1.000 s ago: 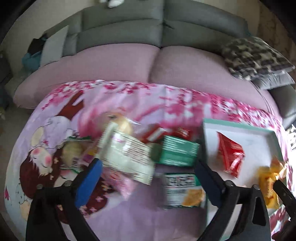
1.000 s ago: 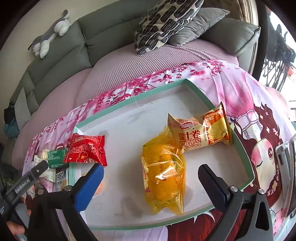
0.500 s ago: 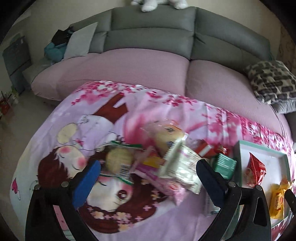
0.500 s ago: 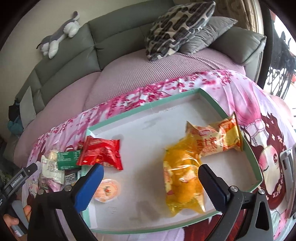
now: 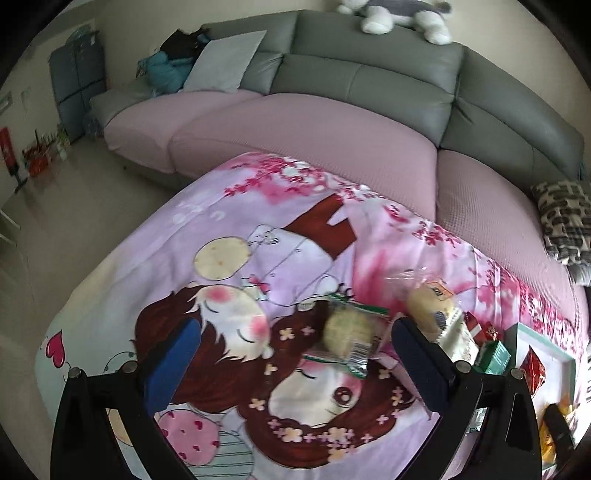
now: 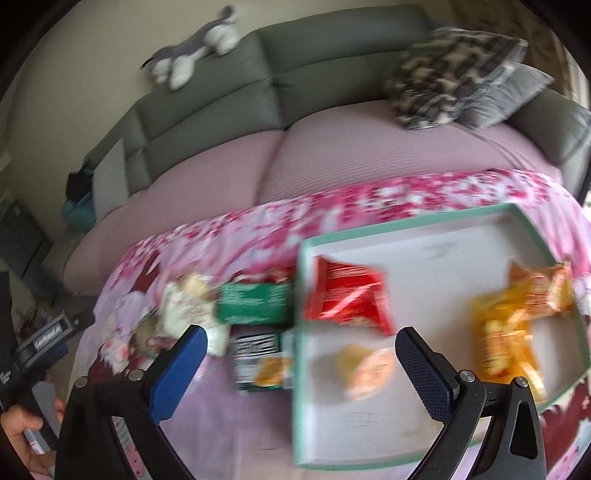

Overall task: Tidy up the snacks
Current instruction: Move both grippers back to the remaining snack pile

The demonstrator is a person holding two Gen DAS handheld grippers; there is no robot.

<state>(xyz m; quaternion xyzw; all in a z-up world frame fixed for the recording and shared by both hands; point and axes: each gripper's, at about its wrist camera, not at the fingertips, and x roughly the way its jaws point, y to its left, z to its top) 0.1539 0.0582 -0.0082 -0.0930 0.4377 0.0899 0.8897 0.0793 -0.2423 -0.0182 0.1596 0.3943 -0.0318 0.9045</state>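
Grey sofa (image 5: 369,74) with pink seat covers backs a table draped in a pink cartoon-print cloth (image 5: 229,280); a plush toy (image 5: 399,14) lies on the sofa back.

Left wrist view, as we log it: left gripper (image 5: 291,354) with jaws spread wide, nothing between them, over the cloth. Item one, round pale cake in a clear green-edged wrapper (image 5: 347,332), lying on the cloth just inside the right finger. Item two, yellow bun in a clear wrapper (image 5: 430,306), just beyond it. Further right, a green box (image 5: 493,356) beside the tray (image 5: 546,345).

Right wrist view, blurred: right gripper (image 6: 301,363) also wide open and empty, over the tray's left edge. We count inside the white, green-rimmed tray (image 6: 443,229): red packet (image 6: 347,293), small pale orange packet (image 6: 369,371), yellow bag (image 6: 506,332), orange packet (image 6: 543,286). Outside, touching the tray's left wall: green box (image 6: 253,301), dark carton (image 6: 260,363), pale wrappers (image 6: 184,306) further left. A hand (image 6: 22,435) holds the left gripper's handle at lower left.
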